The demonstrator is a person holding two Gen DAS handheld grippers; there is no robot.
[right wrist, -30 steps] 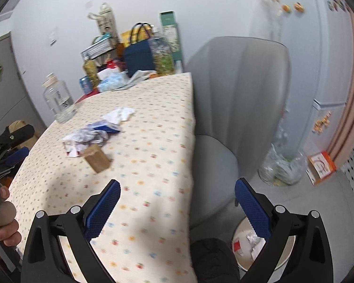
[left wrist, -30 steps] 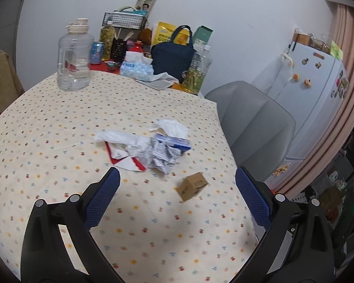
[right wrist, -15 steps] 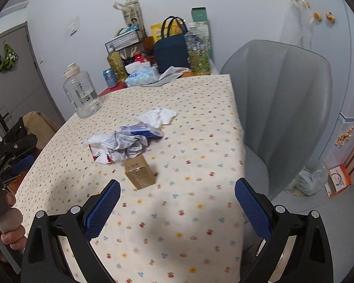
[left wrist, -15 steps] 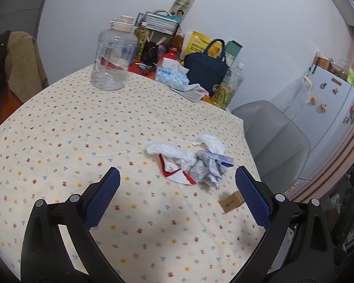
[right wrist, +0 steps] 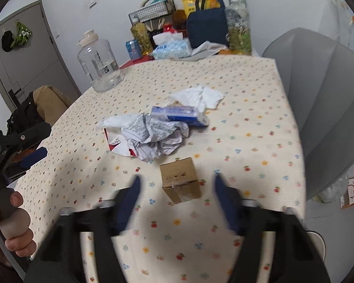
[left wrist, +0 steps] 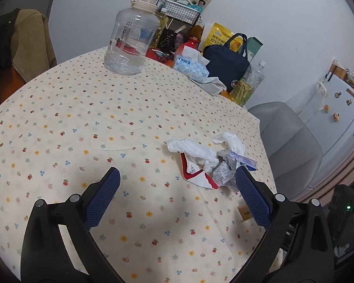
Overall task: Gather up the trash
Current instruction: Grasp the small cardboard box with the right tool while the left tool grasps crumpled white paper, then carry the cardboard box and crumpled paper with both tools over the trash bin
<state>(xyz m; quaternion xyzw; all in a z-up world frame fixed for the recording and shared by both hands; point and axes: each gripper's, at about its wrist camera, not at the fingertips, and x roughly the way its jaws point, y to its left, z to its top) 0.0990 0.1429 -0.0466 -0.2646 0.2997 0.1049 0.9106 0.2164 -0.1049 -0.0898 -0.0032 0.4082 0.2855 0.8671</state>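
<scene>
Two grippers hang over the flowered surface (left wrist: 59,127). The right gripper (right wrist: 175,184), its fingers just closing, brackets the small cardboard box (right wrist: 179,179) without touching. The left gripper (left wrist: 177,181) is released beside the crumpled wrappers (left wrist: 207,162).

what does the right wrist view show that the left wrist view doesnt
Only the right wrist view: the whole small brown cardboard box between the right gripper, whose jaws have just been closing without touching it; a hand on the left gripper's handle; a grey door.

Only the left wrist view: the white fridge with magnets.

Both: the crumpled white paper pile, clear water jug, navy bag, and flower-print tablecloth.
</scene>
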